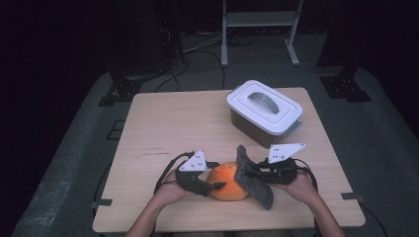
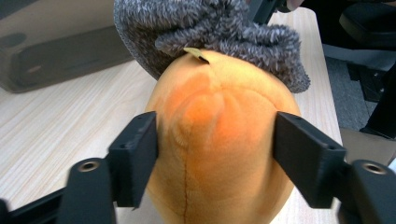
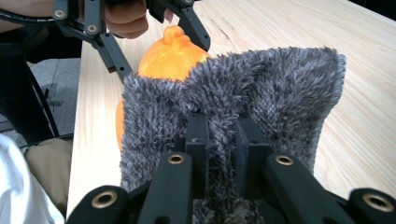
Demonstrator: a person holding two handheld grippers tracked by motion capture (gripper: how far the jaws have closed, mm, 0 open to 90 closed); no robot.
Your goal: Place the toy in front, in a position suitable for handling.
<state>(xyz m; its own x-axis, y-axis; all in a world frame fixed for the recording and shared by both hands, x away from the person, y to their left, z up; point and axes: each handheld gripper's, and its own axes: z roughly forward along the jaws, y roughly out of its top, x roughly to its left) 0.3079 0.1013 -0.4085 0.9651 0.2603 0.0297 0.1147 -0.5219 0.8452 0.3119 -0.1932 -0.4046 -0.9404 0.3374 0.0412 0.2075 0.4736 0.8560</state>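
a: where am i in this? the left gripper [image 1: 211,174] has its fingers [image 2: 135,156] on either side of the orange plush fruit [image 1: 228,181], pressing its flanks, so i read it as clamped on the fruit and steadying it on the counter [image 1: 163,123] near my edge.

b: and the right side?

a: the right gripper [image 3: 219,140] has its fingers pinched tight on a fold of the grey fuzzy cloth [image 3: 261,88], which drapes up against the far side of the fruit. in the left gripper view the cloth [image 2: 219,32] lies over the top of the fruit [image 2: 217,140], just by the little stem tab.

b: so, wiping?

a: that's my judgement: i'm in the wiping step, one hand bracing, the other rubbing (the cloth touches the fruit, it isn't hovering).

b: what does the next move call for?

a: a steady drag of the cloth across the skin while the left grip stays firm, since the plush is soft and could roll or squash out. i'd keep pressure light. the white lidded box [image 1: 264,111] sits well apart at the far right, shut, and isn't involved yet.
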